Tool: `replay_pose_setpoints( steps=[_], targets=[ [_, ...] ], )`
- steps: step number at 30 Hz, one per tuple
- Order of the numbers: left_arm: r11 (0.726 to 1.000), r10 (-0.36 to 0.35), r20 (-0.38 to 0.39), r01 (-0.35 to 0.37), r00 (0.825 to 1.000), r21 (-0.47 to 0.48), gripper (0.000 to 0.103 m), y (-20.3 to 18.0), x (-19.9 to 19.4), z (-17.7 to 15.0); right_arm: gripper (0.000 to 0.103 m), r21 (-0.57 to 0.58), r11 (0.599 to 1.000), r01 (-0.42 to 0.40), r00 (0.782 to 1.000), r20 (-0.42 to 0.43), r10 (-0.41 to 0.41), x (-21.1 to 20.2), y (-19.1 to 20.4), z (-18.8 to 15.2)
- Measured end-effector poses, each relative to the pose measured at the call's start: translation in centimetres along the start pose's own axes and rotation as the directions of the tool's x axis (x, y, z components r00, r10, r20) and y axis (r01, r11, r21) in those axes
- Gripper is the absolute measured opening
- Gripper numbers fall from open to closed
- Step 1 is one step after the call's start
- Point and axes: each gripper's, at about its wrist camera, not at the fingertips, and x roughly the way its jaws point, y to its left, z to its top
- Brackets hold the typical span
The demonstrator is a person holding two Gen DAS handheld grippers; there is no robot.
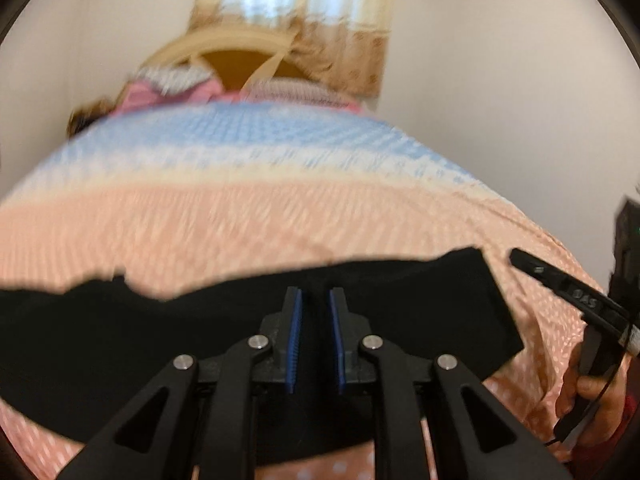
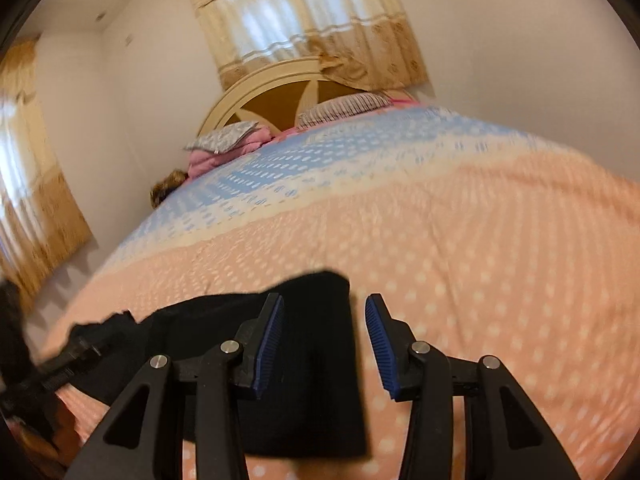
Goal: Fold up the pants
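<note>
Black pants [image 1: 160, 340] lie flat in a folded band across the pink dotted bedspread [image 1: 240, 220]. My left gripper [image 1: 316, 294] hovers over their middle, its blue pads almost together and nothing visible between them. In the right wrist view the pants' squared right end [image 2: 316, 360] lies under my right gripper [image 2: 324, 302]. Its pads stand well apart: one over the cloth, the other over bare bedspread [image 2: 480, 260], pinching nothing. A finger of the right gripper [image 1: 560, 284] and the hand [image 1: 592, 396] holding it show at the right of the left wrist view.
The bedspread turns blue [image 2: 320, 148] toward the headboard [image 2: 280, 92]. Pillows [image 2: 340, 110] and a folded pink blanket [image 2: 224, 152] lie there under a curtained window [image 2: 308, 28]. Floor [image 2: 68, 276] shows beyond the bed's left side.
</note>
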Motion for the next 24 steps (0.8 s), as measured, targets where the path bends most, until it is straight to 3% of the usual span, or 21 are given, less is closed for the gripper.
replay_pose_setpoints(
  steps=[3, 6, 9, 15, 17, 19, 21, 24],
  targets=[
    [0.996, -0.045, 0.010, 0.044, 0.999, 0.072, 0.017, -2.7, 1.7, 0.9, 0.042, -0.041, 0.997, -0.066, 0.997, -0.048, 0.064, 1.9, 0.9, 1.3],
    [0.993, 0.015, -0.039, -0.010, 0.999, 0.121, 0.017, -4.1, 4.9, -0.2, 0.035, -0.031, 0.992, -0.119, 0.985, -0.132, 0.114, 5.2, 1.0, 1.4],
    [0.995, 0.055, -0.114, -0.045, 0.992, 0.087, 0.017, -2.6, 6.5, -2.0, 0.035, 0.112, 0.979, -0.172, 0.963, -0.189, 0.190, 8.3, -0.9, 0.5],
    [0.994, 0.061, -0.082, -0.053, 0.995, 0.097, 0.018, -1.9, 5.0, -1.7, 0.029, 0.298, 0.918, -0.263, 0.935, -0.157, 0.319, 8.5, -3.6, 0.3],
    [0.995, 0.053, -0.088, -0.046, 0.995, 0.087, 0.020, -2.0, 4.6, -1.6, 0.029, 0.293, 0.916, -0.274, 0.941, -0.114, 0.317, 6.7, -3.6, 0.8],
    [0.996, 0.049, -0.080, -0.044, 0.996, 0.072, 0.037, -1.9, 3.7, -1.5, 0.029, 0.248, 0.930, -0.272, 0.949, -0.091, 0.302, 4.2, -3.2, 0.9],
    [0.998, 0.033, -0.064, -0.029, 0.997, 0.060, 0.047, -2.0, 3.2, -1.7, 0.029, 0.183, 0.956, -0.229, 0.961, -0.116, 0.252, 2.1, -2.4, 0.5],
    [0.997, 0.031, -0.041, -0.028, 0.999, 0.074, 0.048, -2.6, 2.9, -2.7, 0.029, 0.141, 0.972, -0.186, 0.960, -0.185, 0.210, -0.1, -1.8, -2.0]
  ],
)
